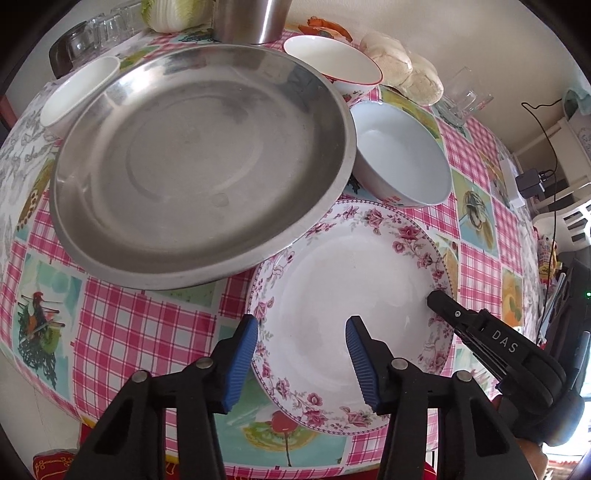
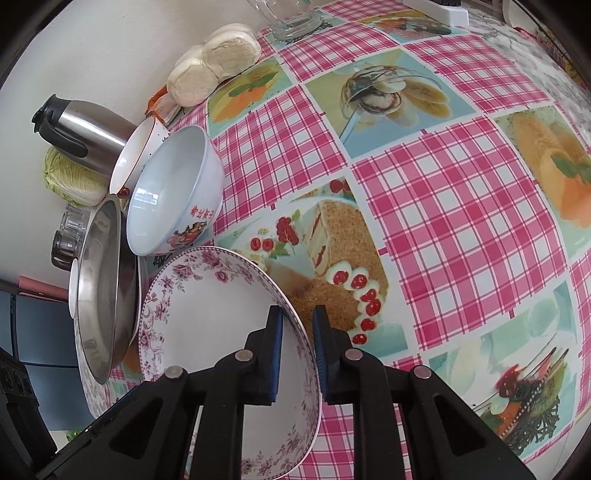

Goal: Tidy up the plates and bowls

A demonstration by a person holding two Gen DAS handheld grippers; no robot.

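hidden: floral plate rim under steel pan | cut off: kettle top

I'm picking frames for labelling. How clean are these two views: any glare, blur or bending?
Left wrist view: sharp in the centre, soft glare inside the steel pan, strong fisheye bending of the tablecloth at the edges, dark corners. Right wrist view: also sharp, the floral plate evenly lit, a small highlight in the blue bowl, checks curving toward the rim.

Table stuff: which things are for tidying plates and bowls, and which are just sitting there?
For the job: floral plate, steel dish, blue bowl, red-rimmed bowl, white bowl.

Just there: kettle, cabbage, buns, glasses.
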